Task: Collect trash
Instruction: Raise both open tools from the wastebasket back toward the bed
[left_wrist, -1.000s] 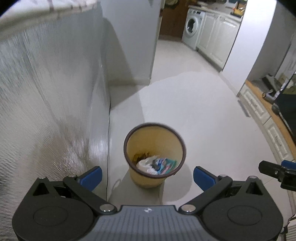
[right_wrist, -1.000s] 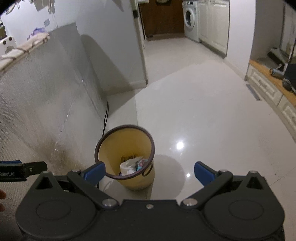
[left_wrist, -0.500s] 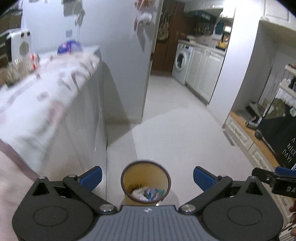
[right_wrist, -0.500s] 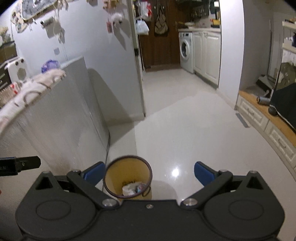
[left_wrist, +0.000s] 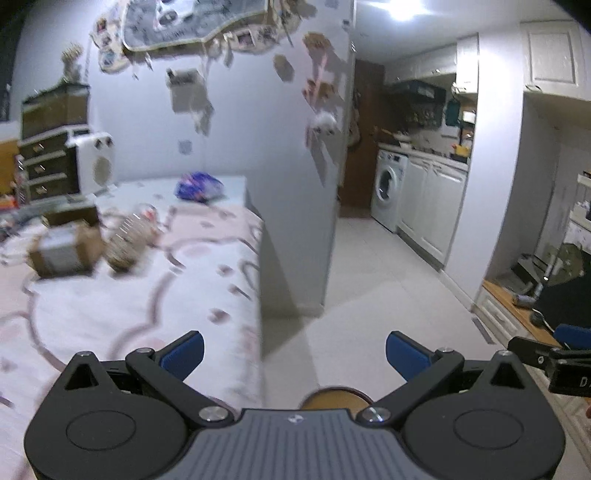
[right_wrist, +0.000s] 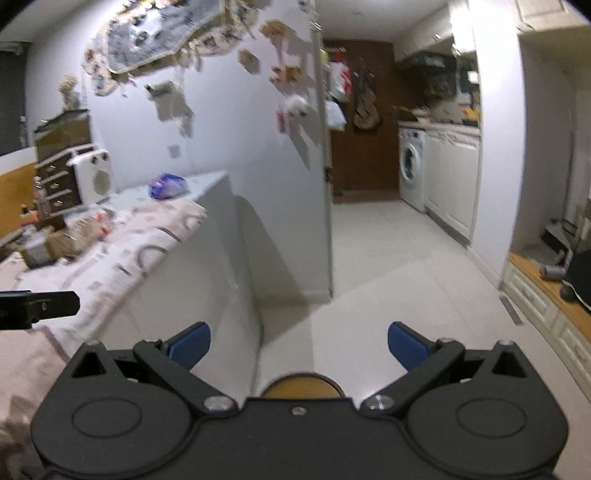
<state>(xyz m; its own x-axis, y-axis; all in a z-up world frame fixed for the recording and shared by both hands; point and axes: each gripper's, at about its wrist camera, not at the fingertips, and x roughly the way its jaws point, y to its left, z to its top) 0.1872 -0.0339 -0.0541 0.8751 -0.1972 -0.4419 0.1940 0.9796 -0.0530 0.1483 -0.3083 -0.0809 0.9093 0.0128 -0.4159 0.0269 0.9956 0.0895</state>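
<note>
Tiled kitchen floor (left_wrist: 376, 295), left tongs (left_wrist: 293, 352) spread wide, empty, right tongs (right_wrist: 299, 343) likewise

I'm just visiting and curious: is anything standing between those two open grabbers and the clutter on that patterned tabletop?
Nothing visible blocks the way. The left gripper and right gripper are both open and empty; bare patterned pink tablecloth lies before the blurred brown cardboard box and the blue crumpled bag.
</note>
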